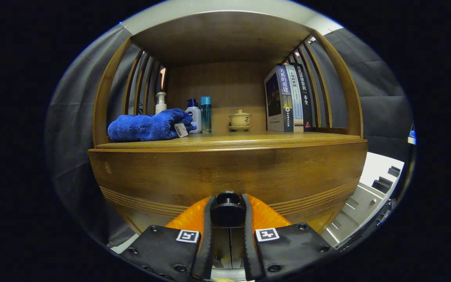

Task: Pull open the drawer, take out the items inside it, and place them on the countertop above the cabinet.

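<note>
Towel left, books right.

Gripper fingers clamped on both sides of the black drawer knob, hard against the wooden drawer front at 12 o'clock. On the countertop beyond: blue towel and bottles at 11, lidded cup at 12, books at 1. Open gaps either side of the cup.

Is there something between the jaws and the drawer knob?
Nothing visible is in the way. The gripper has its jaws closed on the black knob of the drawer front, one on each side.
</note>
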`<state>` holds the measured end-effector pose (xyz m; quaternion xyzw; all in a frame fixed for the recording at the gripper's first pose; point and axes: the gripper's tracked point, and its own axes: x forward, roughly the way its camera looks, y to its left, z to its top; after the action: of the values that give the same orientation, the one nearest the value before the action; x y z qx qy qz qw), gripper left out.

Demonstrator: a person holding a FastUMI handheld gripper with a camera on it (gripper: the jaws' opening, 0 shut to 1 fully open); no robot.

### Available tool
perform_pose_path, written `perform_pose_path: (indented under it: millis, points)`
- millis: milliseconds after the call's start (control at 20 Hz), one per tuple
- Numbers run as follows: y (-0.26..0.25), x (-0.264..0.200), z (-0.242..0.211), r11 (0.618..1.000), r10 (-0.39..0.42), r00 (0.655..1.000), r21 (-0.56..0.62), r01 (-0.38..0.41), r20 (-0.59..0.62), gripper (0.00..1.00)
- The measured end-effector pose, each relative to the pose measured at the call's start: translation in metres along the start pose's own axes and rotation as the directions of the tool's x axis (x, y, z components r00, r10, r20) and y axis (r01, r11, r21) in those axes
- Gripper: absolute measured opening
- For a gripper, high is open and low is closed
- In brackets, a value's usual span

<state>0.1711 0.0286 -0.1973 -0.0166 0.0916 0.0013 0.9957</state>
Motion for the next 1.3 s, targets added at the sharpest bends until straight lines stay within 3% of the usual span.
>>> perform_pose_path:
  millis: [700, 1300]
  points:
    - [0.0, -0.091, -0.01, 1.0, -0.001, 1.0, -0.012, 0.001, -0.011, 0.39]
    - [-0.001, -0.132, -0.016, 0.999, 0.002, 1.0, -0.035, -0.003, -0.024, 0.38]
